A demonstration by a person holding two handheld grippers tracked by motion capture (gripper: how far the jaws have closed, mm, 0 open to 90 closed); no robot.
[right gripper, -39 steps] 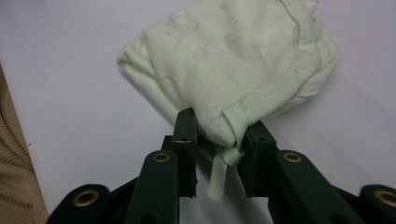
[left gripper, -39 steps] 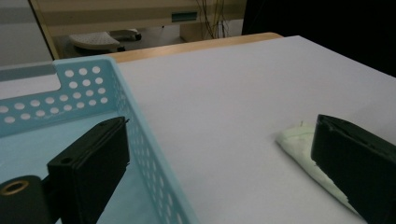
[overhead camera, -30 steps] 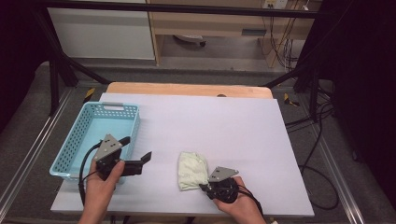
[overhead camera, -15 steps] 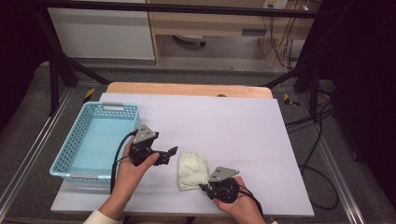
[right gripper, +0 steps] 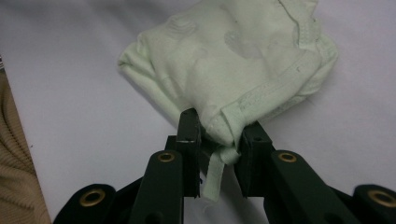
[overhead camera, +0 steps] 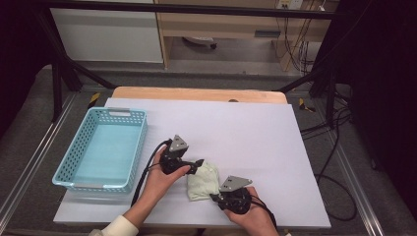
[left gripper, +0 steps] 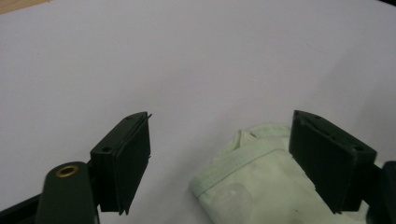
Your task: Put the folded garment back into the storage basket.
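Right gripper (right gripper: 217,140) pinched tight on the near hem of one crumpled pale green cotton cloth (overhead camera: 202,179), lying near the table's near edge, right of centre. Left gripper (left gripper: 219,163) parted wide, jaws just now narrowing, straddling the cloth's far-left corner, pads not pressing. One light blue perforated plastic basket (overhead camera: 81,147) at far left. One white tabletop (overhead camera: 255,132), broad open room far and right.
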